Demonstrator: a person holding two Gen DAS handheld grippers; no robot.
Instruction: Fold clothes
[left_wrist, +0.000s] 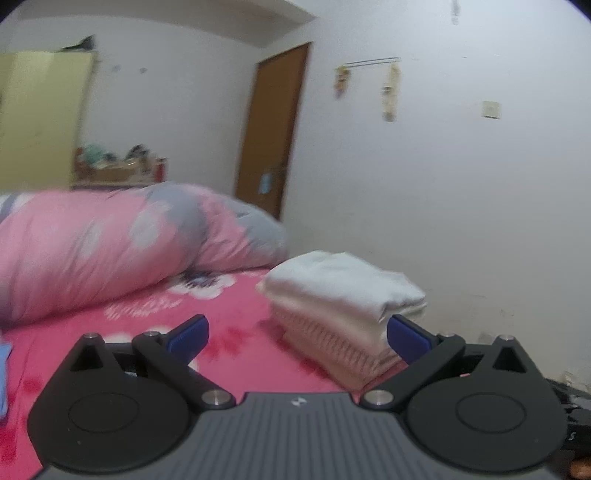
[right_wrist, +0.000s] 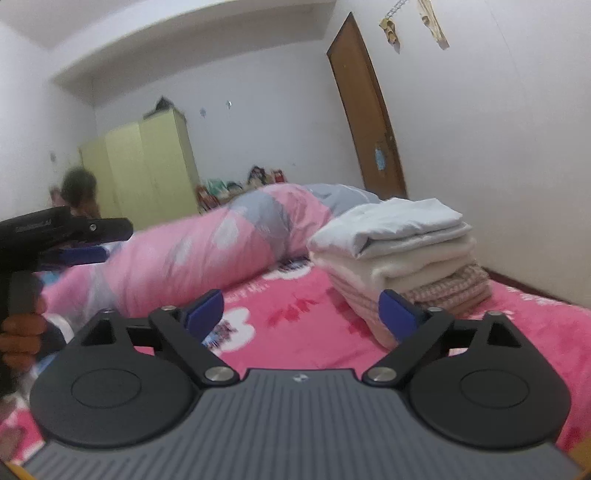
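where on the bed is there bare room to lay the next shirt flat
The widest free patch is the pink sheet between the rolled quilt and the folded stack, right ahead of the open right gripper. A narrower strip lies right of the stack, toward the wall. Behind the stack, the quilt closes in.

Even, soft indoor light, no hard shadows or glare. Both fisheye views bow the white walls (left_wrist: 443, 184) and brown wooden door (right_wrist: 365, 110); dark vignette at the corners. Motion blur smears the pink-and-grey floral duvet (left_wrist: 110, 251).
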